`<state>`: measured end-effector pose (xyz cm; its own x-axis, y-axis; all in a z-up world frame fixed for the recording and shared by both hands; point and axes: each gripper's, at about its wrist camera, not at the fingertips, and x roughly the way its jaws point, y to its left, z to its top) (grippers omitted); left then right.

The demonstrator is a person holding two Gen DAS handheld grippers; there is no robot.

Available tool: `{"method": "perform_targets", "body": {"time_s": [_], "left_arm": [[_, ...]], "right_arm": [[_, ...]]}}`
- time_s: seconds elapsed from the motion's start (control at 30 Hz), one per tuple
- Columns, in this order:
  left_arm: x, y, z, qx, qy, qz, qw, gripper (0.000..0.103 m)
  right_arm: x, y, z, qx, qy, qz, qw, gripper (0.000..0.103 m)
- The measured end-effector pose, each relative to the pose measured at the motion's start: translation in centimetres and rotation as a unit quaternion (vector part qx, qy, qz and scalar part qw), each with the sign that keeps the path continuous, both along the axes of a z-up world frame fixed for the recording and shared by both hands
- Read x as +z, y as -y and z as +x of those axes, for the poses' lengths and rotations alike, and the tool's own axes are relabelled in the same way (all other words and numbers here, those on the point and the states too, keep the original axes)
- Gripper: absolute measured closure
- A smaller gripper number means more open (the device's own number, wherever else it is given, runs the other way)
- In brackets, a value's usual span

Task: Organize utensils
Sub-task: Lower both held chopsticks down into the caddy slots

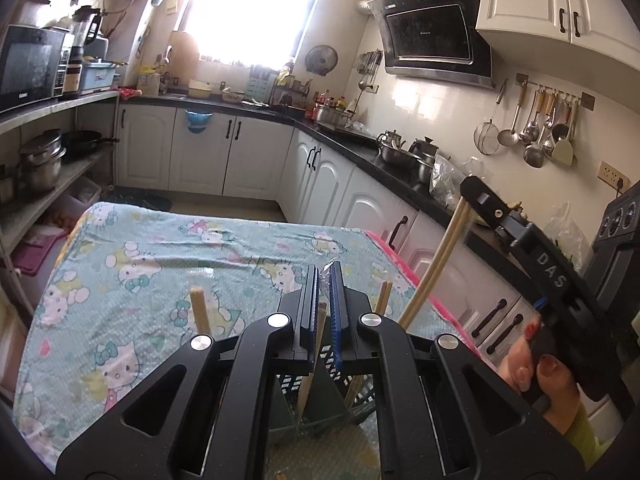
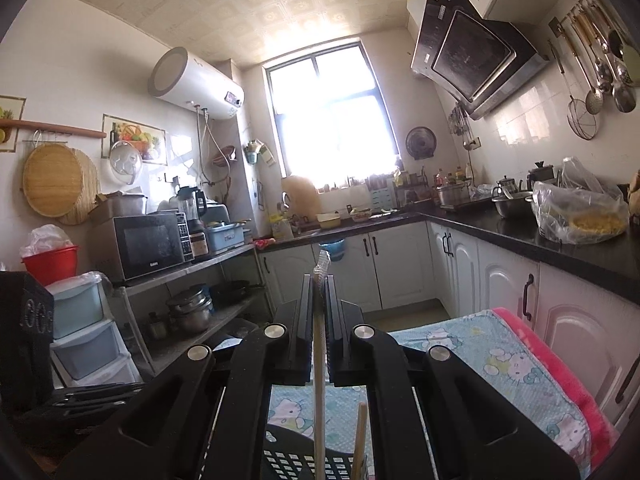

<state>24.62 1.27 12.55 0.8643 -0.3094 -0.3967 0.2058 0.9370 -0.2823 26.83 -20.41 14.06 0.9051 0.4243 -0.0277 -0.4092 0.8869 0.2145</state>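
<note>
**Both tongs clamp chopsticks over the basket**

The left tongs [image 1: 325, 280] pinch a wrapped chopstick [image 1: 310, 376] above a dark slotted basket [image 1: 320, 408] on the cloth-covered tabletop [image 1: 160, 248]. The right tongs [image 2: 319, 284] grip a chopstick pair [image 1: 434, 264] (tips angled down toward the basket). Other chopsticks [image 1: 199, 308] stand inside.
</note>
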Motion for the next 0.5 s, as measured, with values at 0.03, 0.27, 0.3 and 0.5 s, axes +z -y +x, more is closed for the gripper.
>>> {"method": "perform_targets", "body": {"time_s": [0.03,0.27,0.3,0.5], "left_arm": [[-0.2,0.0,0.0,0.0,-0.002,-0.001,1.0,0.1],[-1.4,0.0,0.3,-0.003,-0.013,-0.006,0.9999,0.1],[-1.5,0.0,0.3,-0.004,-0.015,-0.007,0.9999,0.1],[-2.3,-0.2,0.5,-0.004,-0.023,-0.011,0.9997,0.1]], "right_arm": [[-0.3,-0.1,0.1,0.0,-0.002,0.0,1.0,0.098],[-2.0,-0.1,0.5,-0.001,-0.012,0.007,1.0,0.098],[-2.1,-0.2,0.6,-0.001,-0.014,0.008,1.0,0.098],[-3.5,-0.5,0.9,-0.002,-0.024,0.007,1.0,0.098]]}}
